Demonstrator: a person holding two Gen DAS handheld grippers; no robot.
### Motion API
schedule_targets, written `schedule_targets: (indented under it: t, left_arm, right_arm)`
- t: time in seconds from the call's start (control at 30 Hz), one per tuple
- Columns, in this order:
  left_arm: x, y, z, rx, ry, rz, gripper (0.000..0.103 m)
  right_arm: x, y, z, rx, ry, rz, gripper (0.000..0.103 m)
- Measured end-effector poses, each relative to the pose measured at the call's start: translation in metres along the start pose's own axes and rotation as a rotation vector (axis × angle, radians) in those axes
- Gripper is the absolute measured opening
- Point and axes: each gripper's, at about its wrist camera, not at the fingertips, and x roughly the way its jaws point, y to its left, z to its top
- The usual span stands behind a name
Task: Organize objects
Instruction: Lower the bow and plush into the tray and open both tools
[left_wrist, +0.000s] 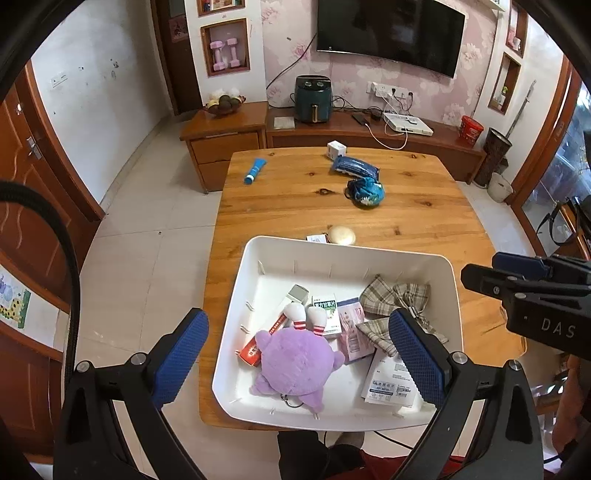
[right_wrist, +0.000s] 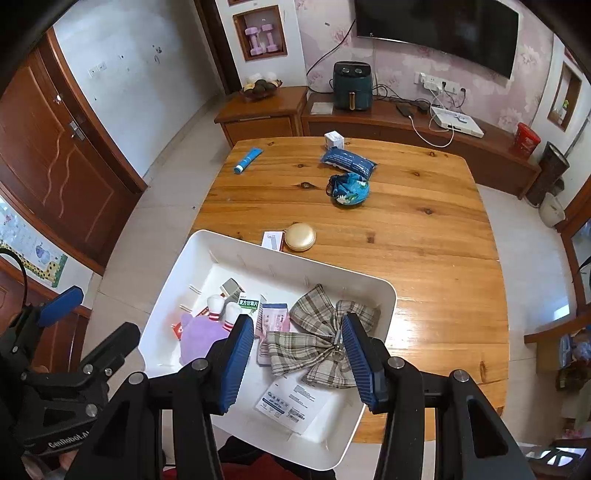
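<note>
A white bin (left_wrist: 236, 332) (right_wrist: 384, 295) stands at the near end of the wooden table (left_wrist: 406, 214). In it lie a purple plush toy (left_wrist: 295, 362) (right_wrist: 201, 336), a plaid cloth (left_wrist: 391, 295) (right_wrist: 317, 332), medicine boxes (left_wrist: 327, 314) and white packets (left_wrist: 388, 384) (right_wrist: 291, 402). My left gripper (left_wrist: 298, 321) hangs open wide above the plush, clear of it. Over the plaid cloth my right gripper (right_wrist: 297, 325) is open, and nothing is between its pads. Further back lie a blue tube (left_wrist: 254, 170), a blue pack (left_wrist: 354, 167), a teal pouch (left_wrist: 365, 191) and a round gold case (left_wrist: 341, 235).
A small white box (left_wrist: 336, 149) stands at the table's far edge. Another small box (right_wrist: 272, 240) lies beside the gold case, just behind the bin. A low wooden cabinet (left_wrist: 369, 129) with an air fryer (left_wrist: 313, 99) runs along the far wall. Tiled floor lies left of the table.
</note>
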Motion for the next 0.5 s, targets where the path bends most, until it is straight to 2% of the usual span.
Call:
schedule_targets:
  t: [0.27,0.5]
  left_arm:
    - [-0.015,0.009,0.016,-0.009,-0.028,0.004,0.099]
    - [-0.034,0.020,0.045,-0.015,-0.064,0.006,0.099]
  right_arm:
    - [-0.011,-0.003,0.006,0.013,-0.027,0.013,0.051]
    - [-0.026,-0.011,0.018,0.051,-0.058,0.039,0.051]
